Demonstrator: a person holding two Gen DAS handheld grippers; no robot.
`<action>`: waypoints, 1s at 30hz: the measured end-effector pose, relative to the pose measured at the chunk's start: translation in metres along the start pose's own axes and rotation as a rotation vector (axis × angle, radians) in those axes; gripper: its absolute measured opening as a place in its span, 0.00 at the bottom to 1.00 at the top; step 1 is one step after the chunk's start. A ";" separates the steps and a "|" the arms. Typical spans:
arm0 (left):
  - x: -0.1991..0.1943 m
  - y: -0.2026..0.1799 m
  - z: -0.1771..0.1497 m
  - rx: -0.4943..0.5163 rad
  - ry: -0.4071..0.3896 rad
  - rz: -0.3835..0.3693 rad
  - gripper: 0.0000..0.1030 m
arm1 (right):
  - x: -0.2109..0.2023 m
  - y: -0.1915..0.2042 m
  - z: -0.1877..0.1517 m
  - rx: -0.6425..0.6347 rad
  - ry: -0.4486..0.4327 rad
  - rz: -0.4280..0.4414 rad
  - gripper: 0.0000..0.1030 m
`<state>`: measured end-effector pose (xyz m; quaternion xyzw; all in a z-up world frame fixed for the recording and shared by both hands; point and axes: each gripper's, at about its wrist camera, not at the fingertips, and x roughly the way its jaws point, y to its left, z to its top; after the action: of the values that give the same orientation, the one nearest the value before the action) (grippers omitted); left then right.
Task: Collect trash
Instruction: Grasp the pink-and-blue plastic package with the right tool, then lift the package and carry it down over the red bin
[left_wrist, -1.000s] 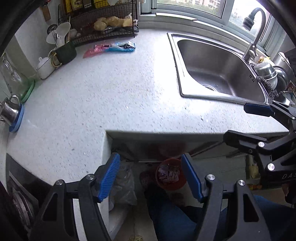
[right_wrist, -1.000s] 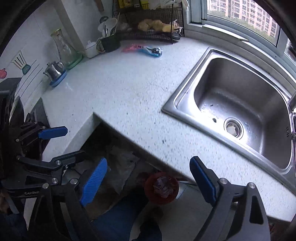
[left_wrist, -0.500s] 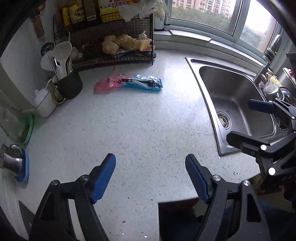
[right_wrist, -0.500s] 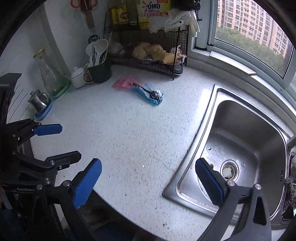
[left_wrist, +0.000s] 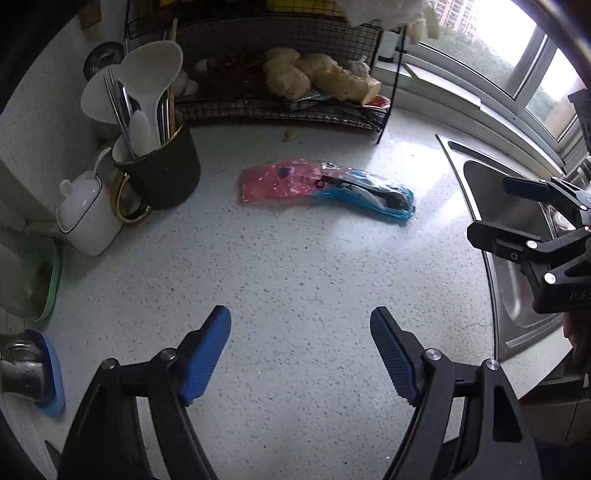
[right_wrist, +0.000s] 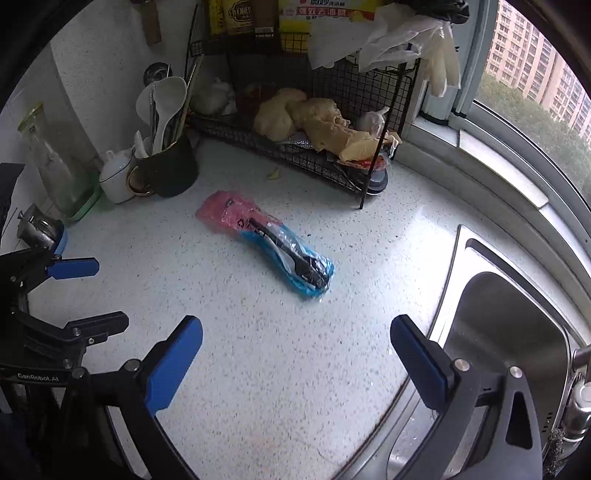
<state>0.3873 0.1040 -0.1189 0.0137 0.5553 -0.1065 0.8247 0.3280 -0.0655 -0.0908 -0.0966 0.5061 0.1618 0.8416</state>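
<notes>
Plainly, both grippers hung over the speckled white countertop (left_wrist: 295, 280) with nothing between their blue pads. The left gripper (left_wrist: 301, 350) had its jaws apart, and the right gripper (right_wrist: 295, 354) stood with its jaws spread wide, close to the rim of the steel sink (right_wrist: 517, 332).

The trash, a pink and blue plastic wrapper (left_wrist: 325, 188) with a black utensil sealed inside, lay flat on the counter ahead of both grippers, well apart from them and just in front of the black wire rack (right_wrist: 332, 140). A small black recycling mark showed on its pink half; the other print there was too small to read.

As for writing, the left gripper's body, seen from the right wrist, carried the white word "GenRobot.AI" (right_wrist: 38, 377). The right gripper's body, seen from the left wrist, showed only the letters "DAS" at the frame's edge. Yellow packets (right_wrist: 295, 14) on the rack's upper shelf bore Chinese characters, not clearly legible.

A black mug (left_wrist: 162, 173) full of utensils stood left of the wrapper, beside a white lidded pot (left_wrist: 85, 218).
</notes>
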 end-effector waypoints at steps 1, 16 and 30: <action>0.005 0.005 0.003 -0.002 0.005 0.000 0.74 | 0.008 0.001 0.008 -0.012 0.008 0.001 0.99; 0.057 0.047 0.035 -0.040 0.082 0.032 0.74 | 0.121 0.016 0.064 -0.132 0.168 0.066 0.99; 0.052 0.052 0.022 -0.079 0.068 0.002 0.86 | 0.119 0.036 0.044 -0.188 0.199 0.092 0.28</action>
<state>0.4359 0.1432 -0.1638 -0.0144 0.5866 -0.0831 0.8055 0.4027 0.0028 -0.1754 -0.1672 0.5734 0.2364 0.7664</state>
